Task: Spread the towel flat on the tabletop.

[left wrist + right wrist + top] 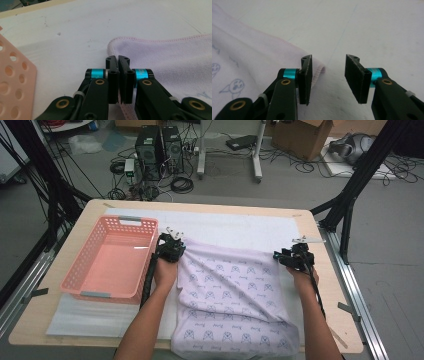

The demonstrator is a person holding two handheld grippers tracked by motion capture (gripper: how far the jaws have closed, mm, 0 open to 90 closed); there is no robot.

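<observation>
Where the pink basket (111,260) sits at the table's (320,255) left, we find nothing inside it. We count one basket, one lilac printed towel (235,295) (spread mid-table on a white mat (235,227)) and two grippers. The left gripper (118,60) is pinched on the towel's far left corner; the right gripper (328,62) is spread apart at the far right corner.
</observation>
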